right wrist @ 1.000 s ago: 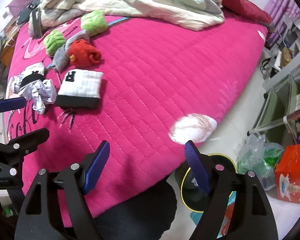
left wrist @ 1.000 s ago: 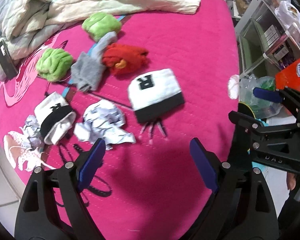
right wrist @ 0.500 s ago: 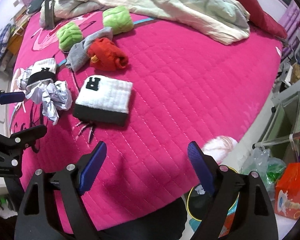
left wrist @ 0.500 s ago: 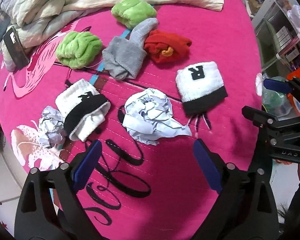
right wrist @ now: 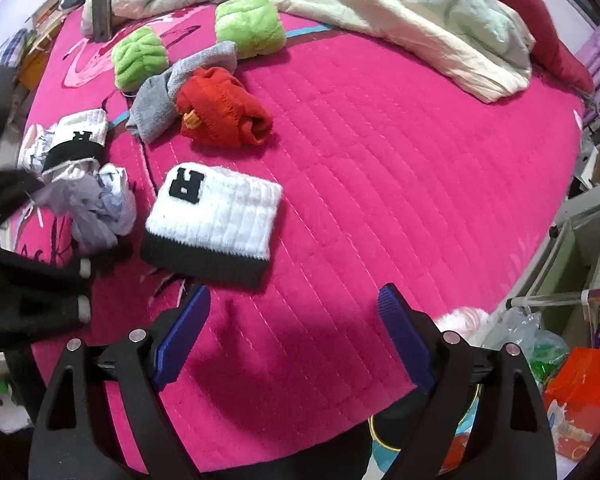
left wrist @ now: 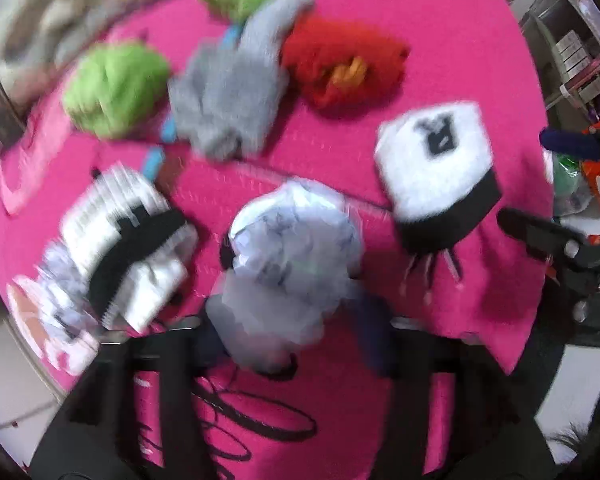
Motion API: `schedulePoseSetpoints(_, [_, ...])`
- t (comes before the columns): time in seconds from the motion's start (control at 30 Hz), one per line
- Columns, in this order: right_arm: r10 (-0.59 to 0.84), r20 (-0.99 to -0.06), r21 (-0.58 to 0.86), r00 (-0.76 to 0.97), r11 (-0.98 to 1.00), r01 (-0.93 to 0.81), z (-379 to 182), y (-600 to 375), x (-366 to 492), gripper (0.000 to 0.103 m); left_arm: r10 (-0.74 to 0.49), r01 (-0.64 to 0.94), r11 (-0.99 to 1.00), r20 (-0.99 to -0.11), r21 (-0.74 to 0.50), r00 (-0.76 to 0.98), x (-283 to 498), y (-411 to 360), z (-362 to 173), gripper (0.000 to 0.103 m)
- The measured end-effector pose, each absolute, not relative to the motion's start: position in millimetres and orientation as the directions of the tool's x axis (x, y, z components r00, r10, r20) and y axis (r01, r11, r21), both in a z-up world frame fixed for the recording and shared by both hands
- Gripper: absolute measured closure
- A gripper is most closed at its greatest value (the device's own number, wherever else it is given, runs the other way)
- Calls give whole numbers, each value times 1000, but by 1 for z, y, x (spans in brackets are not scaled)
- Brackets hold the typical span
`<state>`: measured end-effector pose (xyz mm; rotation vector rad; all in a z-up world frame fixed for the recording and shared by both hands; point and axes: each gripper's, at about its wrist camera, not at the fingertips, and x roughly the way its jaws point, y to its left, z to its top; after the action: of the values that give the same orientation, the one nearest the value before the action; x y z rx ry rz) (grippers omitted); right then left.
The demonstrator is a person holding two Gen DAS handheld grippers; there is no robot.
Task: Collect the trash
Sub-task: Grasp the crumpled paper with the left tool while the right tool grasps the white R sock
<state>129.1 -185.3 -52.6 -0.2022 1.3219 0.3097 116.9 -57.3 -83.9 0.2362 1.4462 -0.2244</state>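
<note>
Paper (left wrist: 292, 264), one big crumpled white wad, lies on the pink bed cover (right wrist: 380, 168) between the two white-and-black R socks (right wrist: 216, 220), sitting right between the fingers of the left gripper (left wrist: 292, 336); that view is badly blurred, so cannot tell if its jaws are closed on the wad or just around it. Right gripper (right wrist: 292, 336) hangs over bare cover near the bed edge, jaws spread wide, nothing in them. Green sock rolls (right wrist: 248, 26), grey sock (right wrist: 168, 92) and red sock (right wrist: 224, 112) lie further up; smaller paper wad (right wrist: 34, 150) behind the left R sock.
</note>
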Motion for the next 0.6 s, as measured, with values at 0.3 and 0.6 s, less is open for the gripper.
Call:
schedulePoseSetpoints(0.3, [176,-970,91,165,900,-427,-67,-153,155,19,-56,286,958,-991,-18,125,126,-42,-83,58])
schedulePoseSetpoints(0.6, [279,-945,153,173,841,-519,-56,-129,147,73,-87,275,961,-985,-43,148,132,-36,-84,62])
